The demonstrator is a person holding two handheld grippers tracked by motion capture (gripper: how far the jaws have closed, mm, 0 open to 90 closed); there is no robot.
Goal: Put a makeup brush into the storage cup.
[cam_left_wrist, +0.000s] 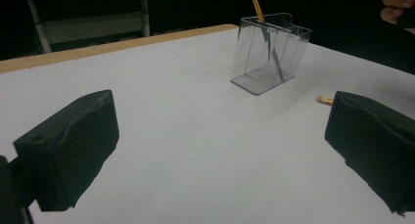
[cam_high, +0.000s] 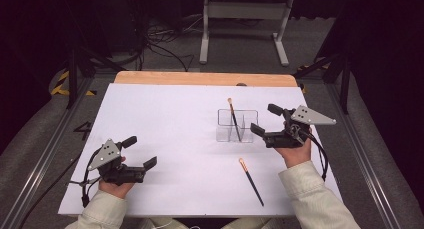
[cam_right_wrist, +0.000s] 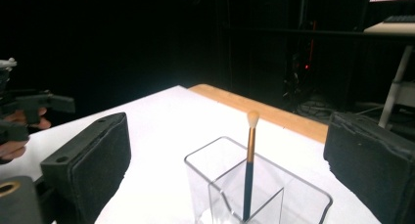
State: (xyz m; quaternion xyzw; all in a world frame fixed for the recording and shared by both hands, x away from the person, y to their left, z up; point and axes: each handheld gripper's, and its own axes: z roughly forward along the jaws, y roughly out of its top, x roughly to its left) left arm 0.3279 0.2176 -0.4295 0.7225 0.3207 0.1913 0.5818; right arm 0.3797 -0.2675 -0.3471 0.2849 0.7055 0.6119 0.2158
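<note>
High view: loose brush [cam_high: 250, 180] below right tool [cam_high: 265, 119].

No readable text, label, brand or number anywhere; yellow-black hazard striping [cam_high: 62, 84] on floor at far left, a marking without words; nothing legible on gripper plates.

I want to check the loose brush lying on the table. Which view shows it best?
The high view: the lying brush shows whole, bristles toward the clear holder. The left gripper view catches just its pale tip beside a jaw.
</note>
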